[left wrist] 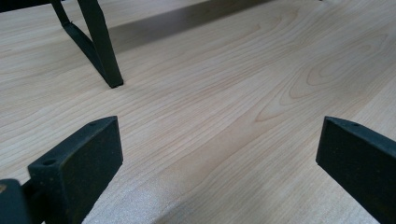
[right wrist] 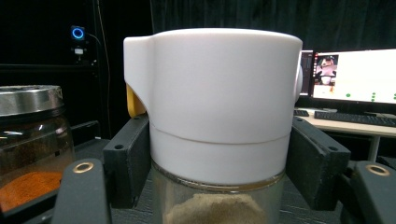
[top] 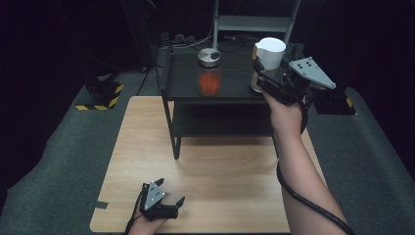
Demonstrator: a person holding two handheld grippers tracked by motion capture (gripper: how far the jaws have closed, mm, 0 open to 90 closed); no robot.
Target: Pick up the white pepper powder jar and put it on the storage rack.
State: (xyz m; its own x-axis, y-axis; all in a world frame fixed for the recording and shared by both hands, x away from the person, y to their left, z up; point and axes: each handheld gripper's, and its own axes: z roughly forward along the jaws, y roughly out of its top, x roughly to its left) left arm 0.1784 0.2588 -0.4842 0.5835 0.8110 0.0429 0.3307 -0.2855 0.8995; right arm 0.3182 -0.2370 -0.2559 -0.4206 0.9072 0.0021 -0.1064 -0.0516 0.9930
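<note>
White-lidded jar (right wrist: 219,140) — clamped by right gripper (top: 264,78); left gripper (top: 169,198) gapes wide — empty.

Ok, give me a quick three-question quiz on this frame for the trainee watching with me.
1. True or false: the left gripper is shut on a jar.
2. Multiple choice: the right gripper has its jaws on either side of which thing? A) the jar with orange powder B) the white-lidded jar C) a leg of the black shelf
3. Fill in: the jar with orange powder has a ____ lid.

Key
1. False: its jaws stand wide apart over the wooden table, holding nothing.
2. B: the jaws flank it just below the white lid.
3. Metal (silver).
</note>
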